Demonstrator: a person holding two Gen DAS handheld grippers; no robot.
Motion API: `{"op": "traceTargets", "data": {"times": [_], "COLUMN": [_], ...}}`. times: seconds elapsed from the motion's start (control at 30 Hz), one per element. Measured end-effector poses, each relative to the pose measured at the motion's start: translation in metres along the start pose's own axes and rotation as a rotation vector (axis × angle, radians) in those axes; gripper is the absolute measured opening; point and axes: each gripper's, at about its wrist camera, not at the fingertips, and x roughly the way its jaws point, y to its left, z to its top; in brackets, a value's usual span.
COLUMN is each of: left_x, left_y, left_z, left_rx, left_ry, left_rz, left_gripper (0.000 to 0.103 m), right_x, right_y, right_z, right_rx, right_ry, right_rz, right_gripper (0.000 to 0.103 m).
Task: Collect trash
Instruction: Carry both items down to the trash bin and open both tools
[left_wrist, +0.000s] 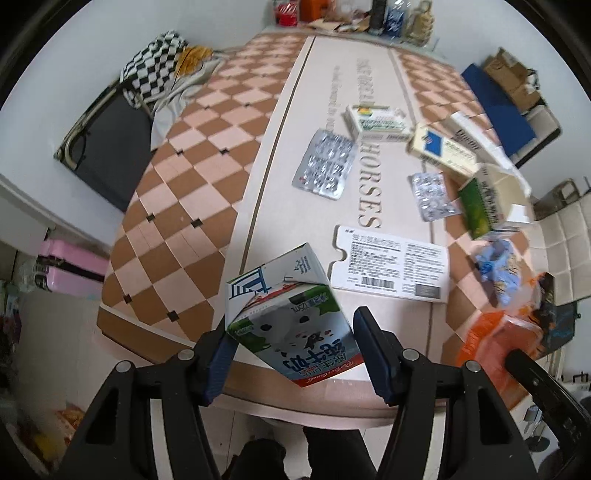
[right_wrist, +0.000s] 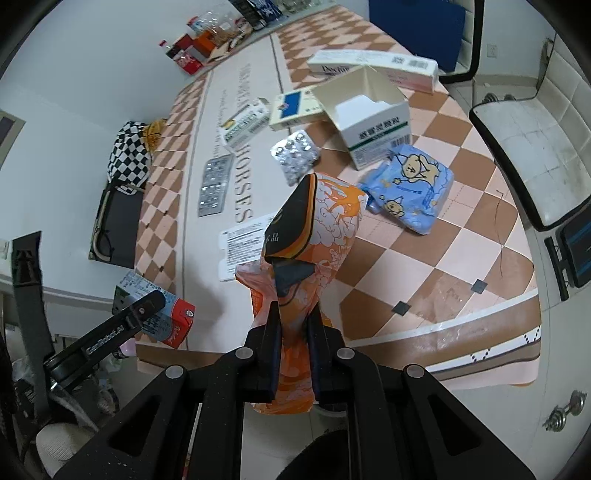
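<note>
My left gripper (left_wrist: 291, 350) is shut on a white-and-green milk carton (left_wrist: 291, 325) and holds it over the table's near edge; the carton also shows in the right wrist view (right_wrist: 162, 314). My right gripper (right_wrist: 293, 321) is shut on an orange snack bag (right_wrist: 314, 236), held upright above the table edge. On the checkered table (left_wrist: 177, 229) lie blister packs (left_wrist: 325, 162), a printed leaflet (left_wrist: 391, 266), several medicine boxes (left_wrist: 376, 122), an open white box (right_wrist: 373, 122) and a blue tissue pack (right_wrist: 410, 188).
A checkered cloth (left_wrist: 155, 70) lies on a dark chair (left_wrist: 107, 147) at the table's left. Bottles and boxes (left_wrist: 351, 14) crowd the far end. A blue folder (left_wrist: 495, 107) and a white padded seat (right_wrist: 532, 147) are on the right.
</note>
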Motion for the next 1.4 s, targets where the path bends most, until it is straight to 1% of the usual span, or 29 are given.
{"op": "traceTargets", "data": {"times": [0.17, 0.2, 0.27, 0.3, 0.33, 0.43, 0.53, 0.57, 0.6, 0.7, 0.8, 0.83, 0.9, 0.97, 1.0, 1.1, 1.13, 1.17, 1.2, 1.23, 1.27, 1.3, 1.33, 1.37, 1.4], "left_x": [-0.014, -0.010, -0.019, -0.022, -0.026, -0.026, -0.007, 0.008, 0.016, 0.067, 0.133, 0.163, 0.208, 0.251, 0.278, 0.329, 0.341, 0.349, 0.354, 0.358, 0.362, 0.361, 0.358, 0.354, 0.349], "left_y": [0.034, 0.043, 0.053, 0.058, 0.064, 0.075, 0.086, 0.089, 0.091, 0.098, 0.102, 0.104, 0.106, 0.106, 0.106, 0.107, 0.110, 0.113, 0.116, 0.119, 0.122, 0.125, 0.129, 0.130, 0.131], "left_z": [-0.022, -0.025, -0.041, -0.049, -0.062, -0.094, -0.125, -0.138, -0.145, -0.171, -0.196, -0.205, -0.217, -0.227, -0.232, -0.240, -0.243, -0.245, -0.246, -0.247, -0.249, -0.251, -0.254, -0.257, -0.258], "left_rx": [0.047, 0.058, 0.090, 0.104, 0.126, 0.177, 0.204, 0.213, 0.215, 0.213, 0.195, 0.183, 0.162, 0.142, 0.127, 0.070, 0.052, 0.030, 0.017, 0.011, 0.014, 0.027, 0.038, 0.058, 0.078], "left_ry": [-0.063, -0.071, -0.082, -0.085, -0.086, -0.068, -0.008, 0.027, 0.044, 0.130, 0.212, 0.246, 0.304, 0.360, 0.402, 0.477, 0.494, 0.502, 0.504, 0.501, 0.496, 0.481, 0.465, 0.443, 0.426], "left_rz": [-0.076, -0.088, -0.119, -0.129, -0.146, -0.167, -0.187, -0.192, -0.194, -0.212, -0.222, -0.227, -0.239, -0.274, -0.298, -0.344, -0.360, -0.367, -0.361, -0.351, -0.325, -0.279, -0.250, -0.206, -0.163], "left_gripper": [0.059, 0.059, 0.059, 0.059, 0.059, 0.059, 0.059, 0.059, 0.059, 0.059, 0.059, 0.059, 0.059, 0.059, 0.059, 0.060, 0.069, 0.085, 0.091, 0.095, 0.095, 0.095, 0.095, 0.095, 0.095], "right_x": [-0.024, -0.028, -0.038, -0.043, -0.045, -0.041, -0.022, -0.011, 0.004, 0.046, 0.105, 0.124, 0.159, 0.195, 0.217, 0.265, 0.283, 0.302, 0.318, 0.333, 0.343, 0.353, 0.361, 0.365, 0.368], "right_y": [0.019, 0.022, 0.028, 0.031, 0.032, 0.033, 0.029, 0.025, 0.020, 0.003, -0.024, -0.032, -0.050, -0.069, -0.080, -0.102, -0.112, -0.121, -0.129, -0.136, -0.139, -0.144, -0.147, -0.149, -0.149], "right_z": [-0.031, -0.037, -0.061, -0.078, -0.091, -0.143, -0.189, -0.204, -0.221, -0.257, -0.290, -0.298, -0.312, -0.323, -0.330, -0.342, -0.346, -0.349, -0.353, -0.354, -0.356, -0.359, -0.361, -0.362, -0.363], "right_rx": [-0.012, -0.010, -0.001, 0.010, 0.018, 0.053, 0.090, 0.103, 0.117, 0.149, 0.181, 0.191, 0.217, 0.251, 0.267, 0.294, 0.314, 0.332, 0.337, 0.332, 0.329, 0.325, 0.318, 0.302, 0.271], "right_ry": [-0.055, -0.064, -0.086, -0.097, -0.102, -0.096, -0.051, -0.025, 0.004, 0.073, 0.141, 0.158, 0.179, 0.203, 0.214, 0.243, 0.253, 0.270, 0.285, 0.298, 0.303, 0.312, 0.317, 0.324, 0.331], "right_rz": [-0.008, -0.009, -0.016, -0.021, -0.025, -0.047, -0.075, -0.082, -0.099, -0.127, -0.150, -0.151, -0.151, -0.138, -0.137, -0.120, -0.098, -0.074, -0.063, -0.058, -0.060, -0.070, -0.077, -0.094, -0.131], "right_gripper": [0.013, 0.013, 0.013, 0.013, 0.013, 0.013, 0.013, 0.013, 0.013, 0.013, 0.013, 0.013, 0.013, 0.013, 0.013, 0.014, 0.015, 0.022, 0.028, 0.041, 0.056, 0.061, 0.064, 0.072, 0.080]}}
